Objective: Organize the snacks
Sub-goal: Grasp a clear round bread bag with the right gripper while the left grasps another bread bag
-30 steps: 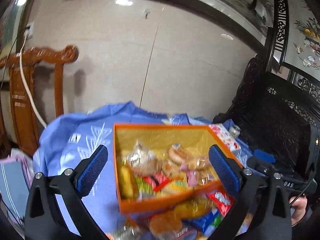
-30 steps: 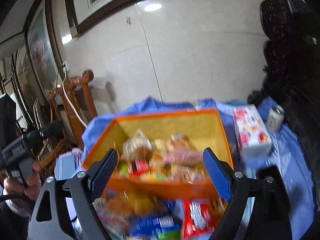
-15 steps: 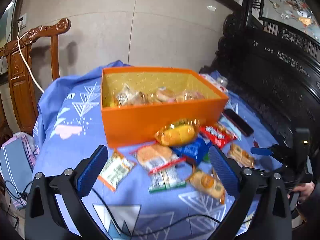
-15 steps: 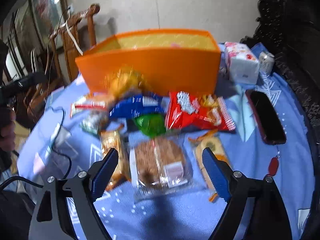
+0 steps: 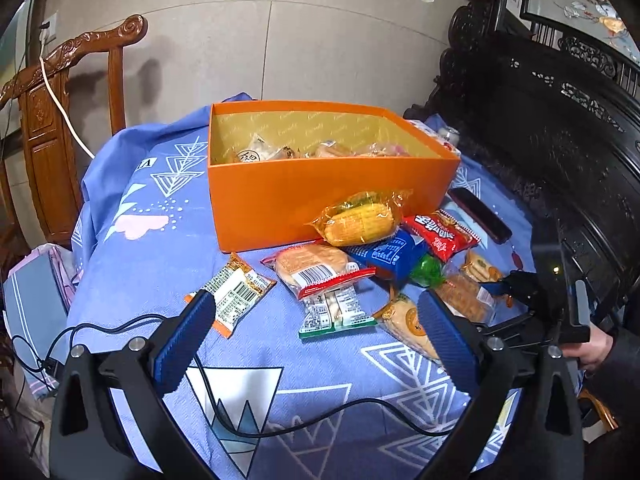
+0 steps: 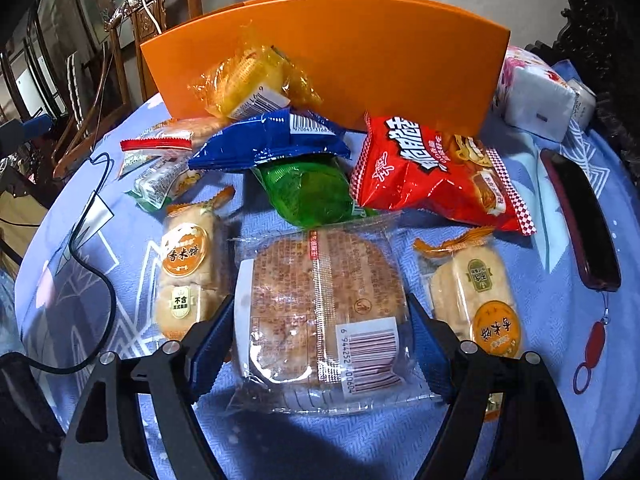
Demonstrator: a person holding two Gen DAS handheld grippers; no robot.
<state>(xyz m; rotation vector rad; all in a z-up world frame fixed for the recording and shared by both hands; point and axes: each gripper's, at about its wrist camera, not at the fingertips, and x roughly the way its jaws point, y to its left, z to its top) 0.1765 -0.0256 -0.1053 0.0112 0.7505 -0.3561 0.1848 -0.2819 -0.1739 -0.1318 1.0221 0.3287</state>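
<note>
One orange box, two rice-cracker packs, one phone.

You see the orange box standing open on the blue cloth, some wrapped snacks inside. In front of it loose packets lie: a yellow corn pack, blue bag, red bag, and a round clear-wrapped cake, lying flat.

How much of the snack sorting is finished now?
Done: several snacks already lie in the orange box. In hand: the right gripper, jaws just closing, straddles the round cake packet, not yet gripped. Left: the corn packet, red bag and others.
</note>
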